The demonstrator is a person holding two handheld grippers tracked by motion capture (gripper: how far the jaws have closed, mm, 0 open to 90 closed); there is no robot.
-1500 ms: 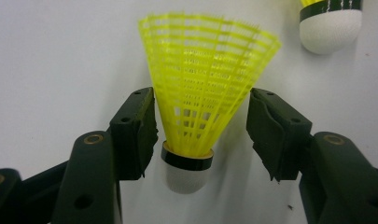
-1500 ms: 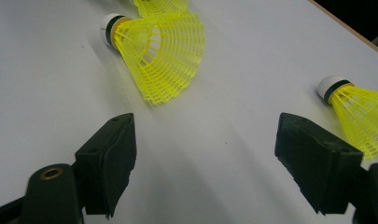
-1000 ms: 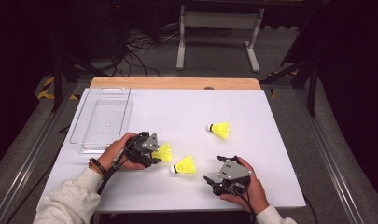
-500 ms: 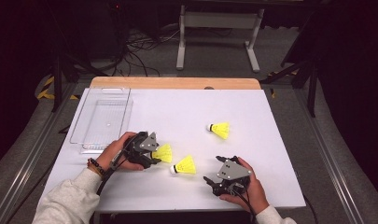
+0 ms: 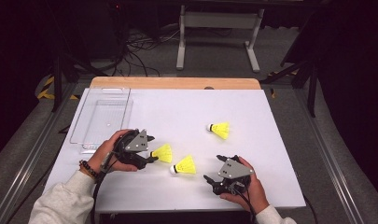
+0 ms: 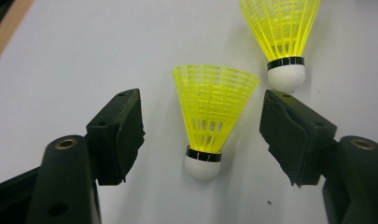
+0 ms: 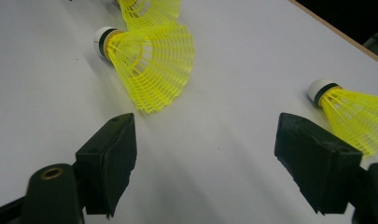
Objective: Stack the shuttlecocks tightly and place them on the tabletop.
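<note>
white table point(image 5: 186, 112) w/ three yellow shuttlecocks on it. left gripper point(image 5: 151, 148) sits at the front left of the table, held in the person's left hand point(image 5: 109, 148), jaws apart w/ the nearest shuttlecock point(image 5: 162, 152) lying btwn them, cork end toward the gripper, skirt pointing away. in the left gripper view that shuttlecock point(image 6: 210, 119) lies on the table in the gap, not touching either pad; pads stand well clear on both sides. a second shuttlecock point(image 6: 282, 39) lies just beyond it, cork close to the right jaw tip.

second shuttlecock in high view point(image 5: 185, 165) lies just beside the first, btwn the two grippers. third shuttlecock point(image 5: 219, 130) lies farther back & to the right, well apart from the others.

right gripper point(image 5: 210, 179) at front right, in the right hand point(image 5: 252, 186), jaws apart & nothing btwn them; in the right gripper view bare table shows in the gap, one shuttlecock point(image 7: 147, 53) ahead left, another point(image 7: 350, 112) at the right edge.

clear plastic tray point(image 5: 102, 119) sits at the back left of the table, near the left hand
</note>
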